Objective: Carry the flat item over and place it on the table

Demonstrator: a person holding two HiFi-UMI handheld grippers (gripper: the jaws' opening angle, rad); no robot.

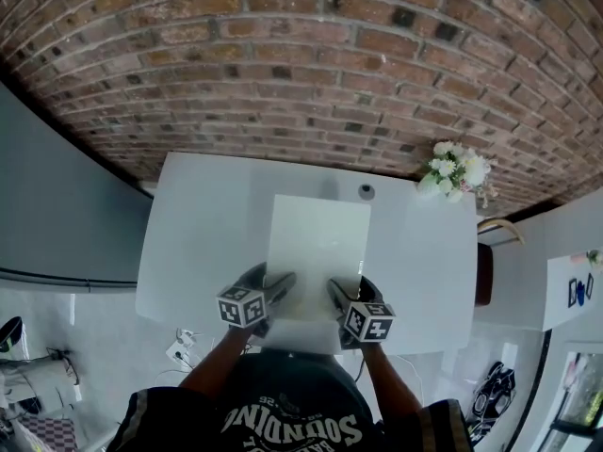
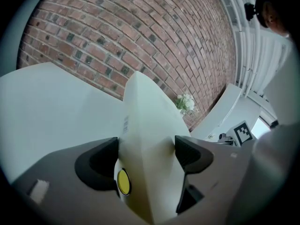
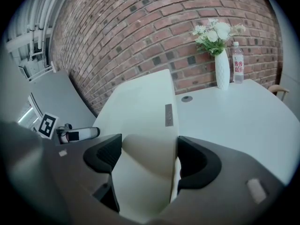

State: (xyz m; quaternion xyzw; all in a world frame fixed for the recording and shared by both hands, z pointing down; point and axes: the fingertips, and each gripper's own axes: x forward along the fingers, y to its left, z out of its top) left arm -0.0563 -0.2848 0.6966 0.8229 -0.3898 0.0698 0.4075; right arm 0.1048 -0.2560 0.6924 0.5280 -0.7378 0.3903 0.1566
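Observation:
A flat white rectangular box is held over the white table, its long side pointing toward the brick wall. My left gripper is shut on its near left edge and my right gripper is shut on its near right edge. In the left gripper view the box fills the gap between the dark jaws and carries a round yellow sticker. In the right gripper view the box runs away from the jaws, with a small grey label on its side.
A white vase of white flowers stands at the table's far right corner, with a water bottle beside it. A small round cap sits in the tabletop near the back edge. The brick wall lies just behind.

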